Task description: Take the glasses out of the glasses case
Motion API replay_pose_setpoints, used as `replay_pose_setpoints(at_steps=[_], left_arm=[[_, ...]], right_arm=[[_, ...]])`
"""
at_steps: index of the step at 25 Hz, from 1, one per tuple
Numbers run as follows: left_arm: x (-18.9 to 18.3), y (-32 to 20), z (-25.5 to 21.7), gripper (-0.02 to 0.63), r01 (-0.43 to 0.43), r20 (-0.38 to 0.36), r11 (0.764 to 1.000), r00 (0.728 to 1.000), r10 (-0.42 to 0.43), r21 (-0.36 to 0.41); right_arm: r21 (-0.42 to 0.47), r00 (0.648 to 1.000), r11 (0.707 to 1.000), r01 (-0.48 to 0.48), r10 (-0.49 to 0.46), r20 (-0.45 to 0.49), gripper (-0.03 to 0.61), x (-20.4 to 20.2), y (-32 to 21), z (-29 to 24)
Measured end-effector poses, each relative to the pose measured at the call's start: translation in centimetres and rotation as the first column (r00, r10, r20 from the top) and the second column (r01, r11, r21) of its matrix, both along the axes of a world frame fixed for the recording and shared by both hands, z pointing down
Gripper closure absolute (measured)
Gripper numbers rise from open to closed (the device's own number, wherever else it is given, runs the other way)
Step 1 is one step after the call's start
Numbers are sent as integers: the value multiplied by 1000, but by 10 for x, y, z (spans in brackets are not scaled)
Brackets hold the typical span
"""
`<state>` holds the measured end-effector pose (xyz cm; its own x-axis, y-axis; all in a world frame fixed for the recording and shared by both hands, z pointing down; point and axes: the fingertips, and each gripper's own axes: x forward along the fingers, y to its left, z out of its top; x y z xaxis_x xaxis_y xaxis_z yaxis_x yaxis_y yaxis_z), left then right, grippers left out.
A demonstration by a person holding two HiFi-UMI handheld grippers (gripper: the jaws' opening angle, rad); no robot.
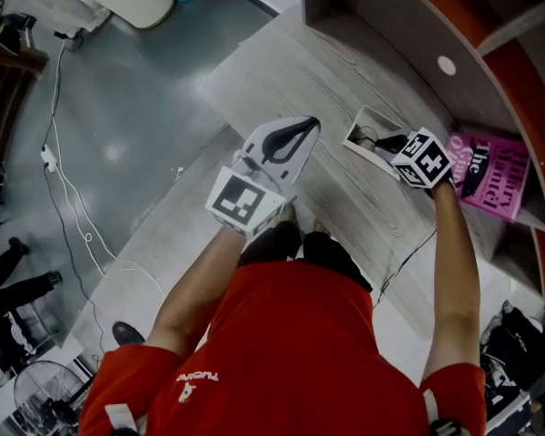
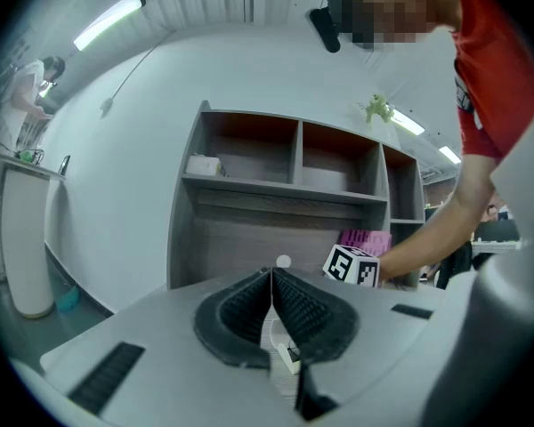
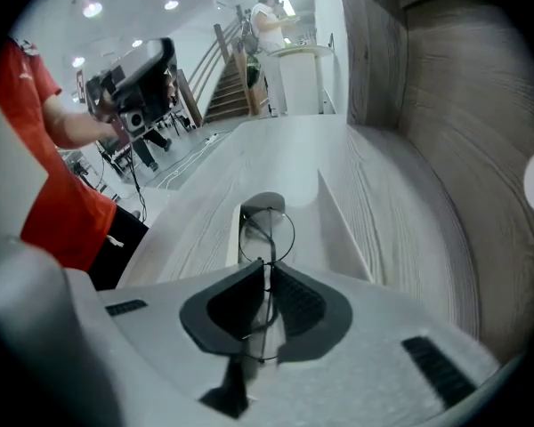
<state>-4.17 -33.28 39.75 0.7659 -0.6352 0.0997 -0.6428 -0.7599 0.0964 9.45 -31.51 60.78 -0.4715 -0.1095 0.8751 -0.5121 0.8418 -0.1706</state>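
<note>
Two grippers are counted: the left gripper and the right gripper. One pair of glasses and one glasses case are counted near the back edge of the tabletop. One pink book is counted in the one shelf unit at that edge.

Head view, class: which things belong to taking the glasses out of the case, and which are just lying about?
Job in hand: glasses; glasses case; right gripper, gripping the glasses.
Lying about: pink book; white box on the shelf; left gripper, idle.
</note>
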Motion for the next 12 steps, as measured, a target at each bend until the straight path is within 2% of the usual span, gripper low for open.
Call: replay_pose_setpoints(at_steps=[12], left_arm=[[-1,4,4,600,-11,13,1000,1000,11,-12]], right_arm=[[121,1000,993,-15,18,-26,555,0,-2,-13]])
